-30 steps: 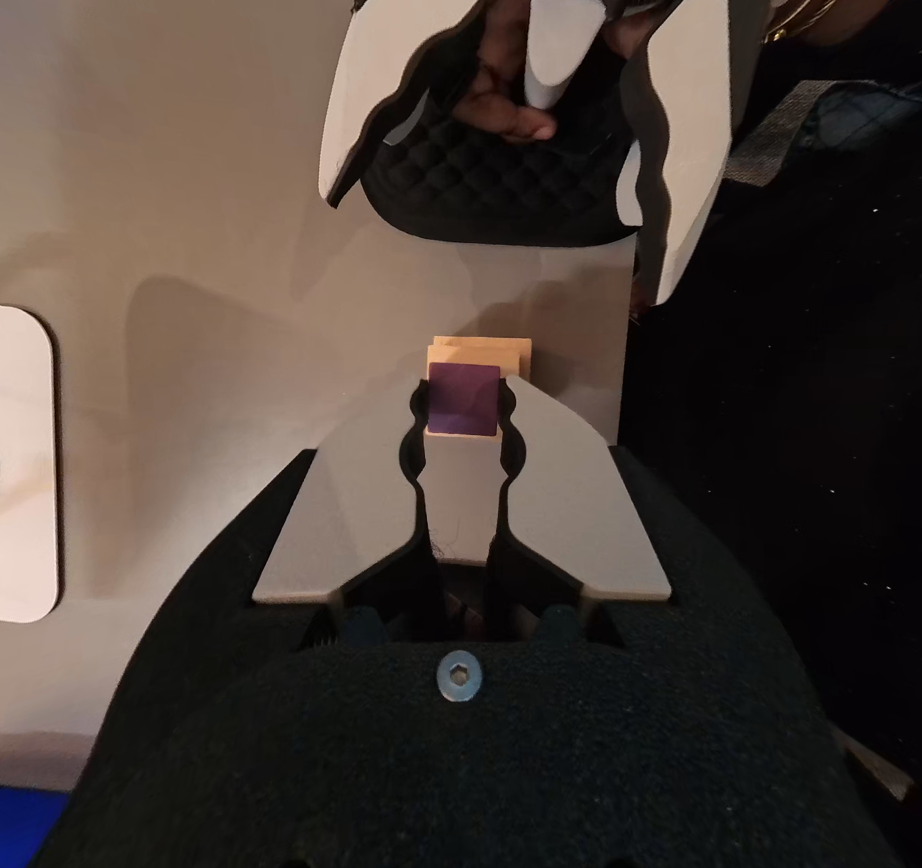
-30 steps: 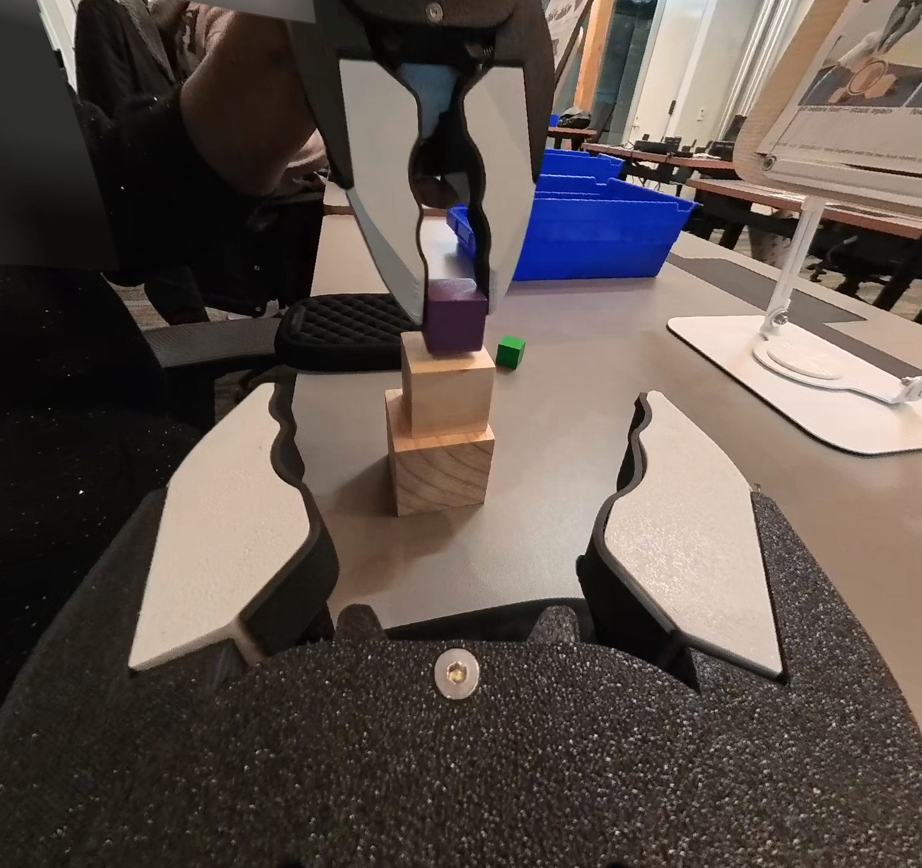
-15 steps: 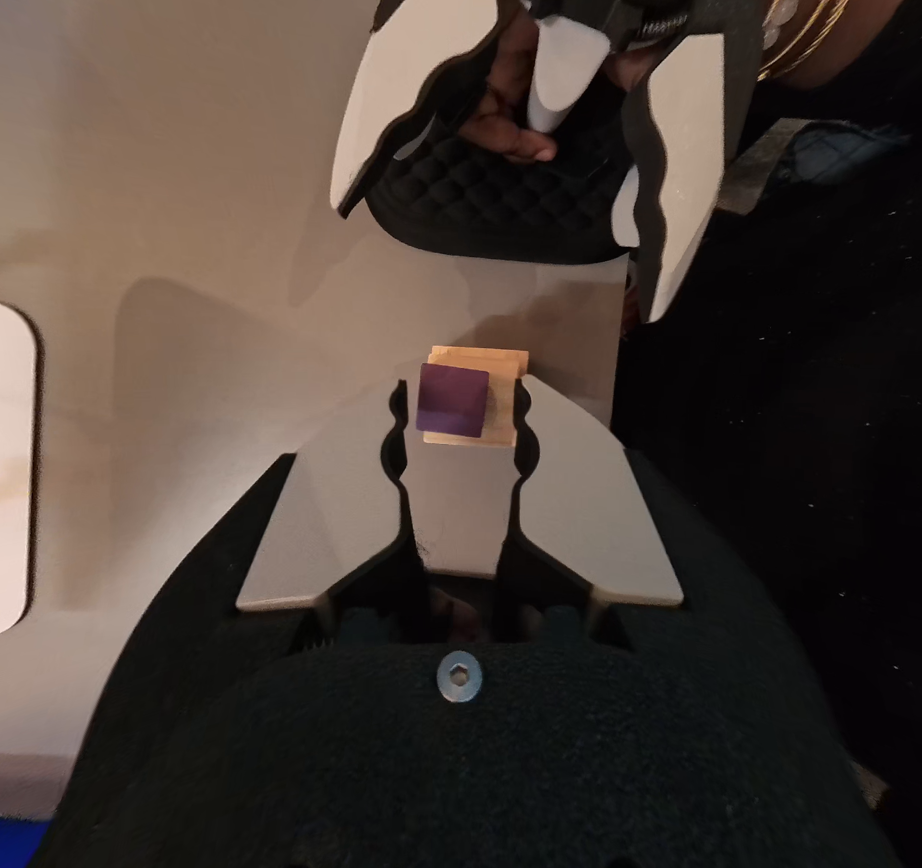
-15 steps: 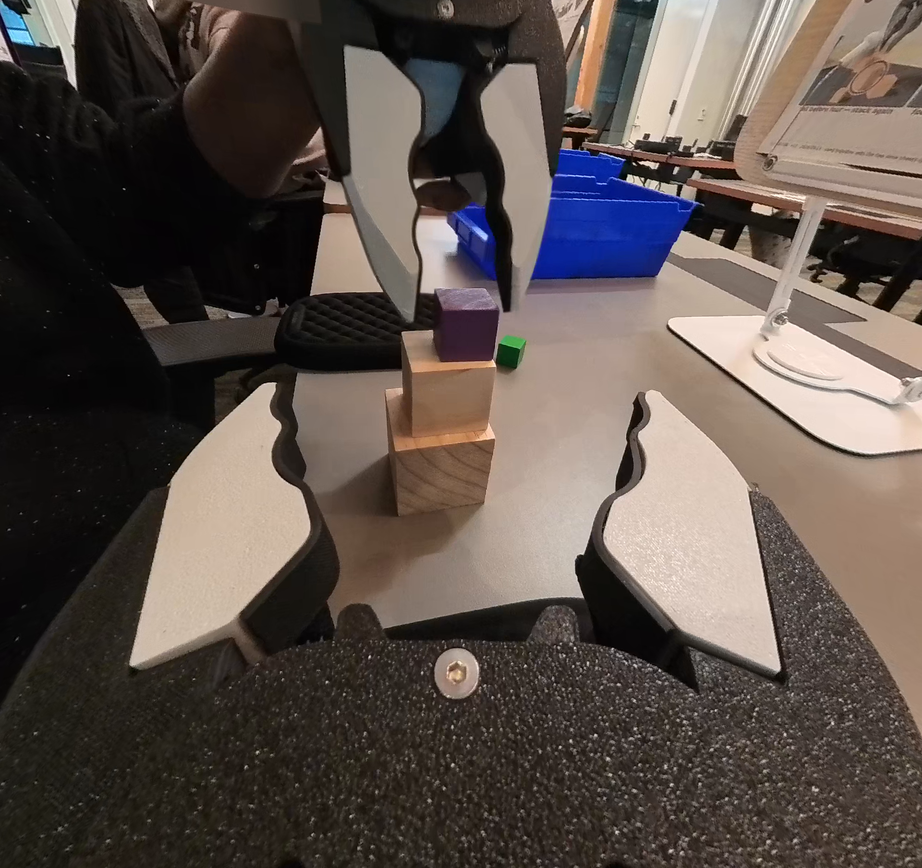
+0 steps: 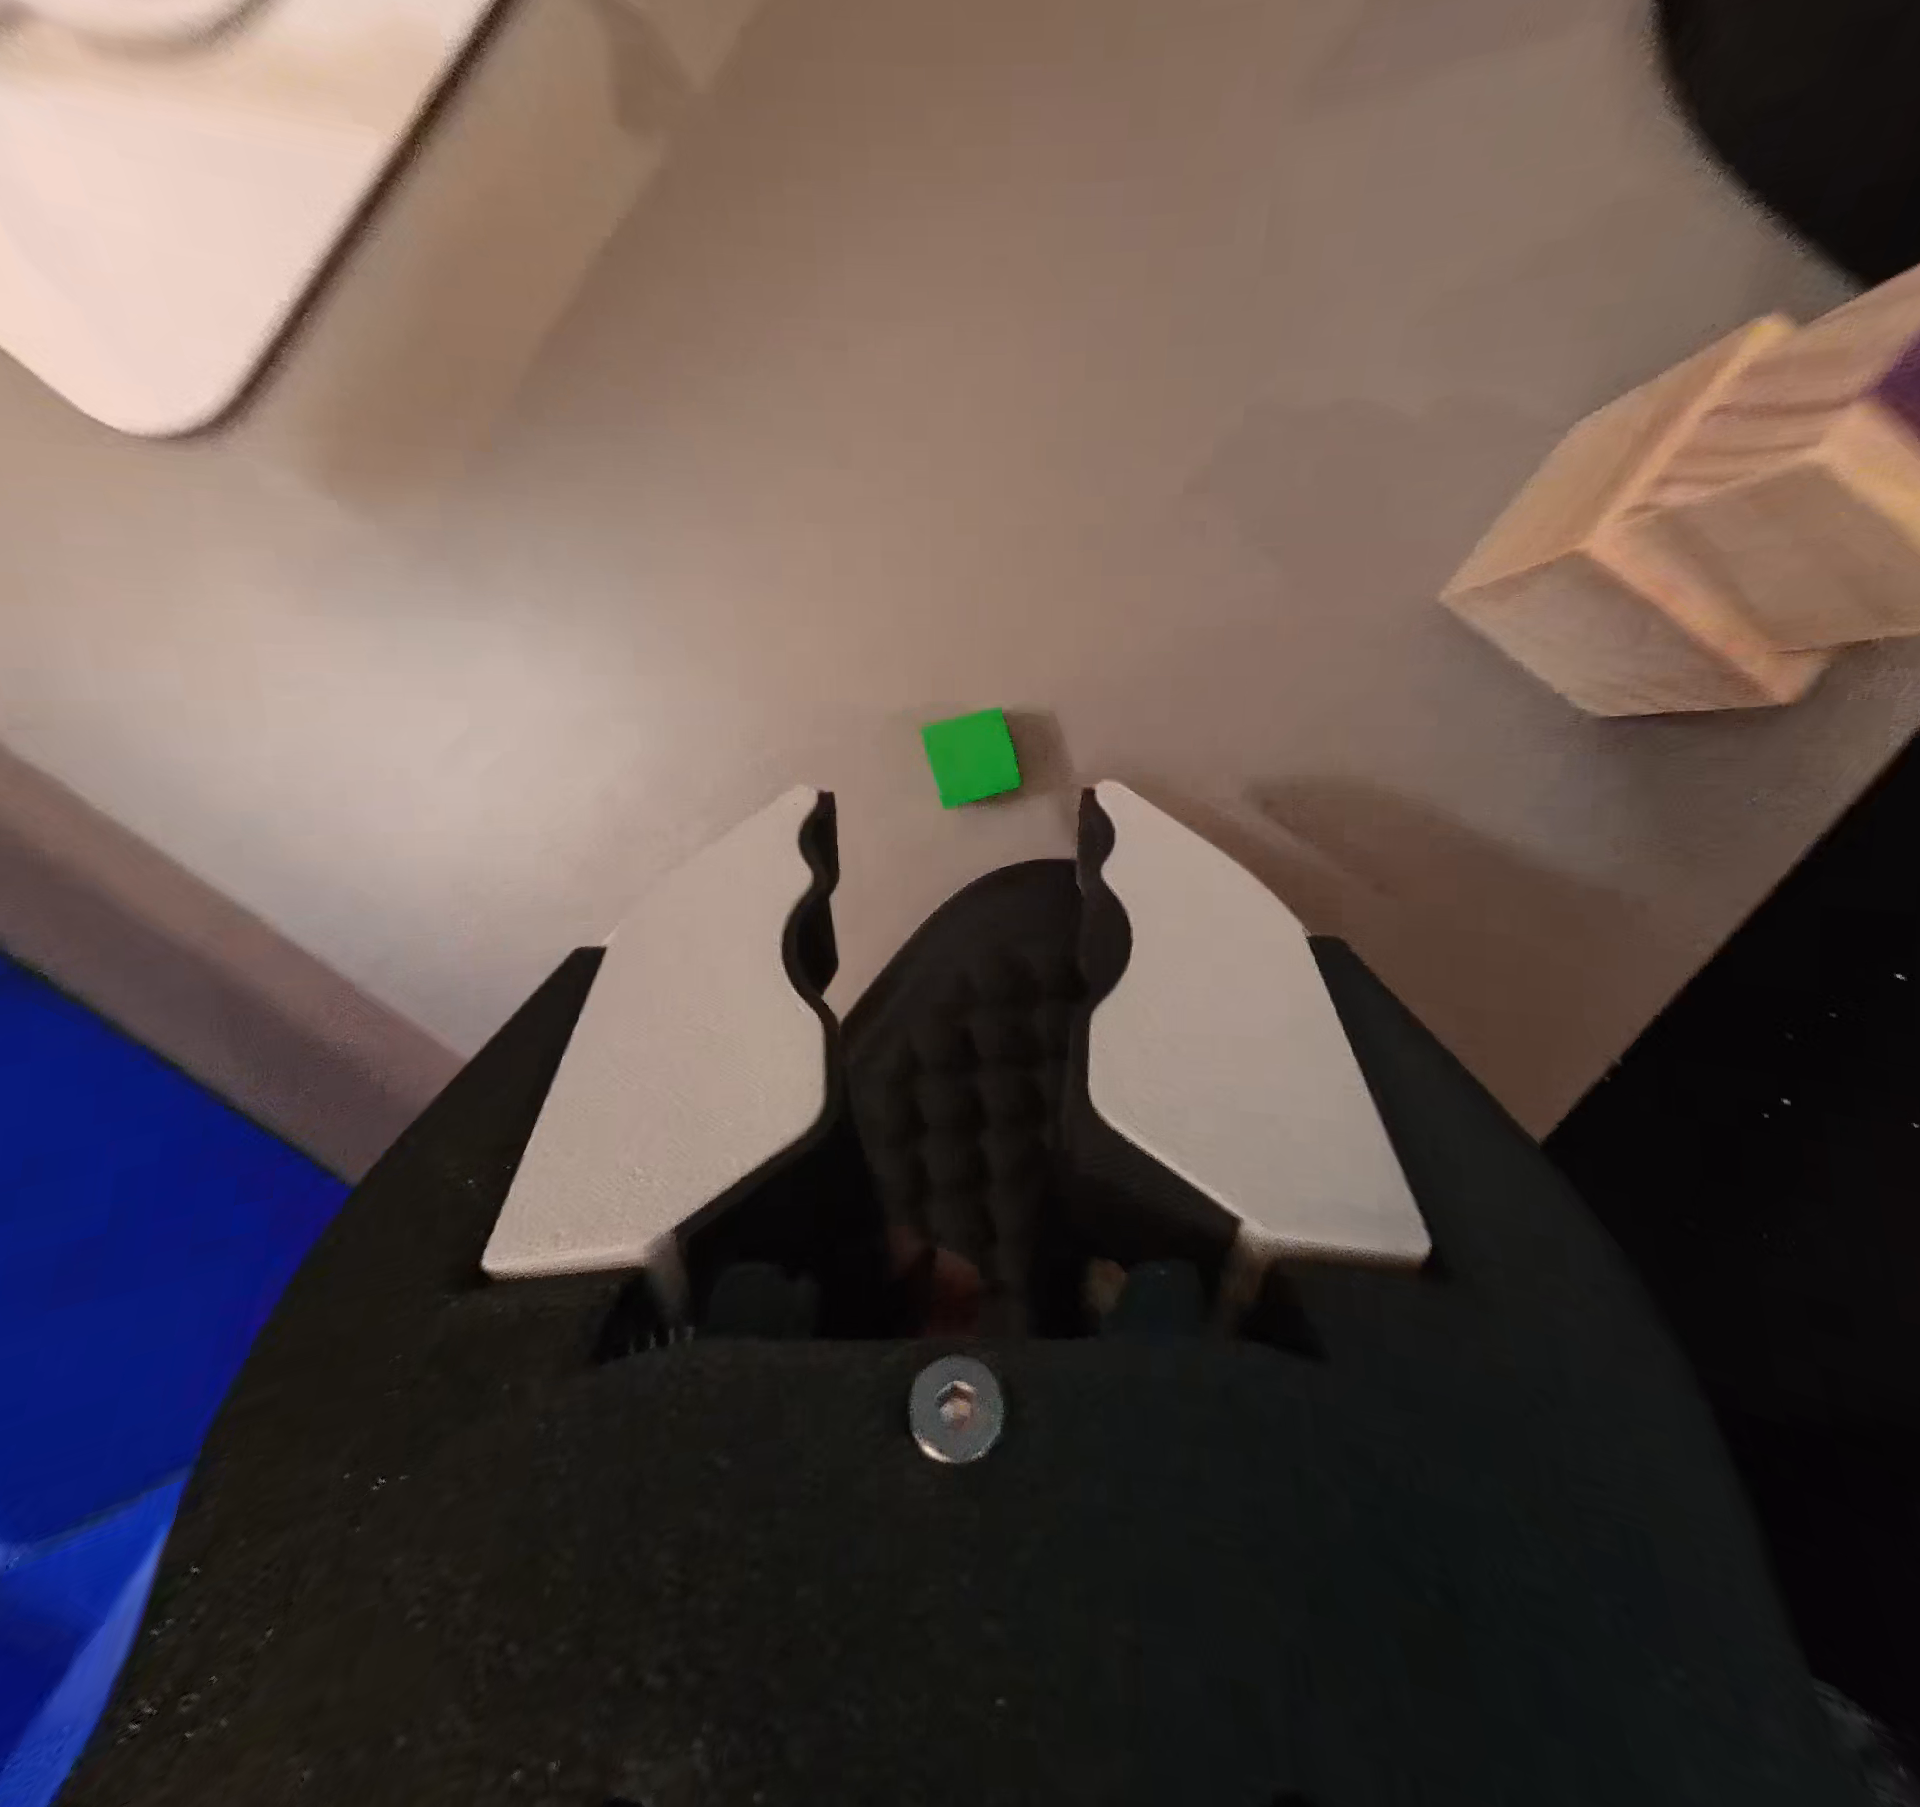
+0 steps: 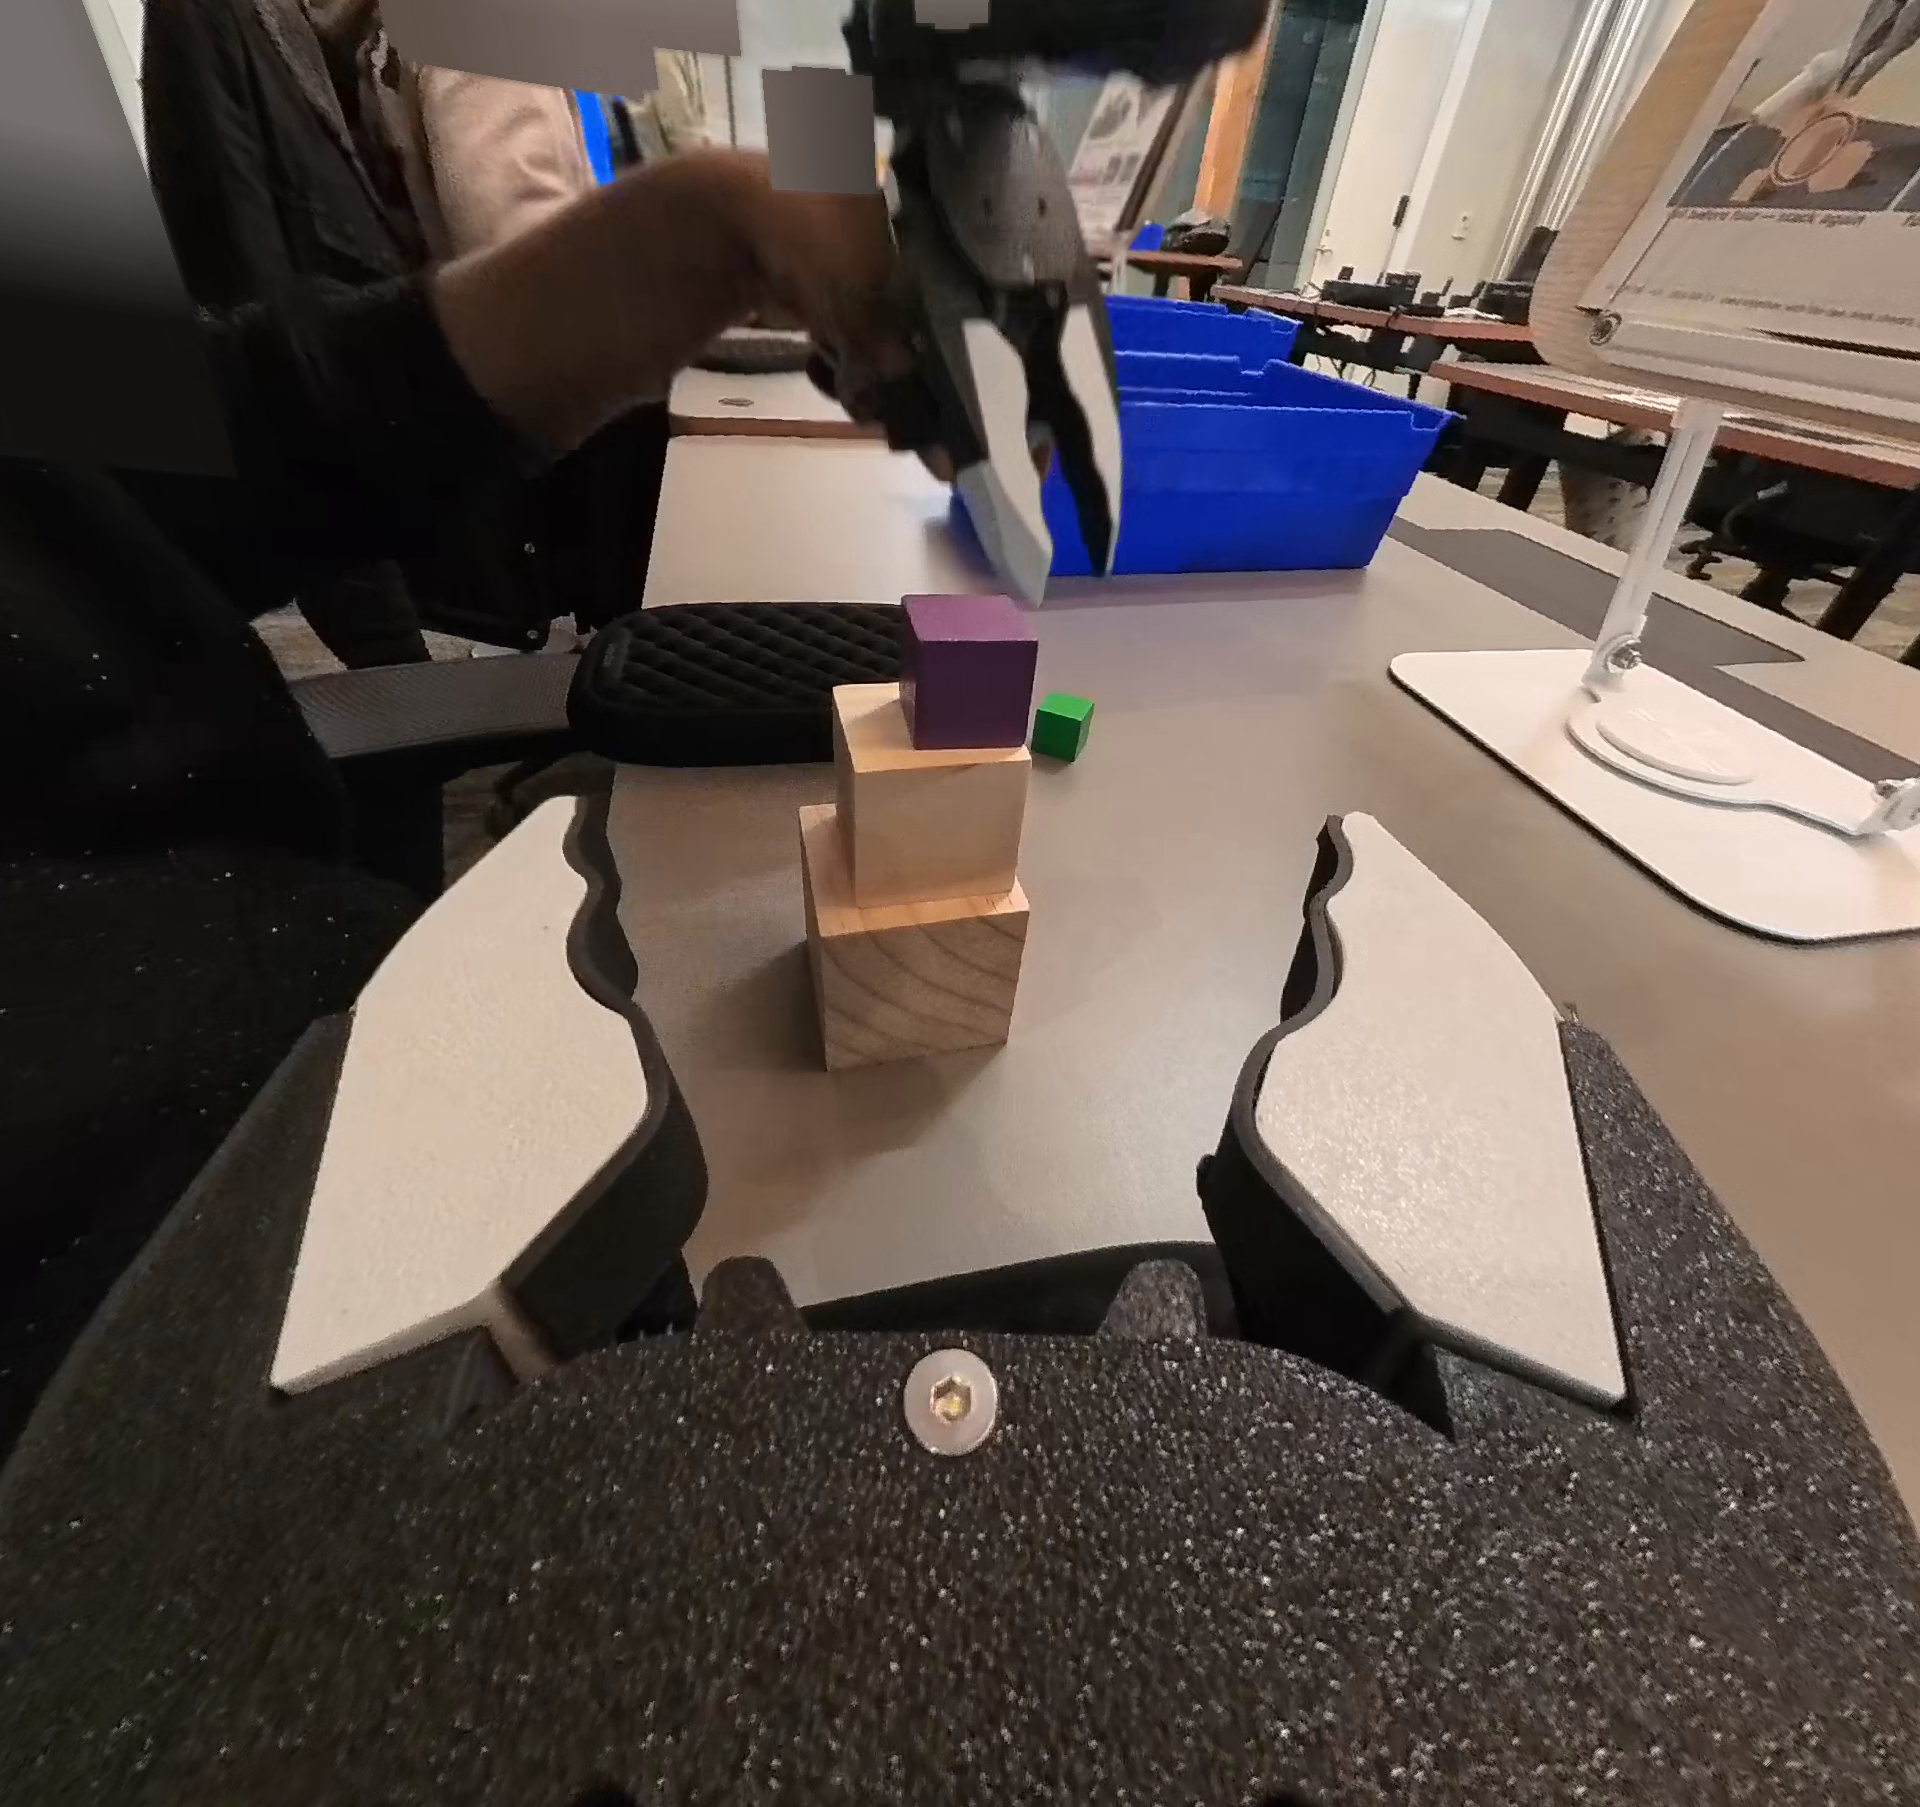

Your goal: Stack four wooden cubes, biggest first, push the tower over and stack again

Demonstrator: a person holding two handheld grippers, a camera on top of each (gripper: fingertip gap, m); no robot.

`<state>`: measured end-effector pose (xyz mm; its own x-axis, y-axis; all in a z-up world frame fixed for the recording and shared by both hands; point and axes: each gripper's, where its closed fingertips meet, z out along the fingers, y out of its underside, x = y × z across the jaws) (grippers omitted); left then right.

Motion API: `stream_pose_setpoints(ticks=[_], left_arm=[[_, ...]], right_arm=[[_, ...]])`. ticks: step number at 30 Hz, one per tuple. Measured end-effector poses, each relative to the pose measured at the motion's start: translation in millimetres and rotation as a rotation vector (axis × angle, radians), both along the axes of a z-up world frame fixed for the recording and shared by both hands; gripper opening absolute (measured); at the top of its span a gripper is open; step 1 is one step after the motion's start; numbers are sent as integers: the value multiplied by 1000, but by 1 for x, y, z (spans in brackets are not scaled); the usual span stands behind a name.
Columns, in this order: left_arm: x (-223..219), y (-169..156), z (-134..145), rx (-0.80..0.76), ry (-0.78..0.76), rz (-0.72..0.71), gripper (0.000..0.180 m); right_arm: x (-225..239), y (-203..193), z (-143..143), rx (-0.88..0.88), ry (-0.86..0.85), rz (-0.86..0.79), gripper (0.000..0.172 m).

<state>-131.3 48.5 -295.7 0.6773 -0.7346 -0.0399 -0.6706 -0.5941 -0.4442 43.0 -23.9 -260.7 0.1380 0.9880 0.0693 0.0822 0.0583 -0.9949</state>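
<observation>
Above, left tool (image 5: 956,801) hovers near green cube (image 5: 970,758).

An open office or lab-like workroom: long grey tabletops (image 6: 1195,822) stand in rows, with office-chair armrests (image 6: 727,677) at their edges, blue plastic bins (image 6: 1247,469), a white stand holding an instruction sheet (image 6: 1714,147), and glass partitions behind.

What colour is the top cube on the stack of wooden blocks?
Purple. The top cube shows best in the right wrist view, resting on two plain wooden blocks.
</observation>
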Motion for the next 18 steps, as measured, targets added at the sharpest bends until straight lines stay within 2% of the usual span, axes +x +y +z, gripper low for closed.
stream_pose_setpoints(ticks=[4, 9, 11, 13, 15, 18], left_arm=[[1, 3, -32, -43, -36, 47, 44], [0, 7, -49, -44, -6, 70, 41], [1, 7, -54, -53, -3, 57, 35], [4, 7, -55, -58, -20, 38, 24], [5, 8, -53, -56, -37, 25, 21], [10, 10, -31, -30, -66, -6, 21]], right_arm=[[0, 0, 0, 0, -2, -2, 123], [1, 1, 1, -8, 9, -1, 123], [1, 1, 1, -8, 12, -2, 123], [1, 1, 1, -7, 11, -2, 123], [1, 1, 1, -7, 11, -2, 123], [1, 1, 1, -11, 11, -2, 123]])
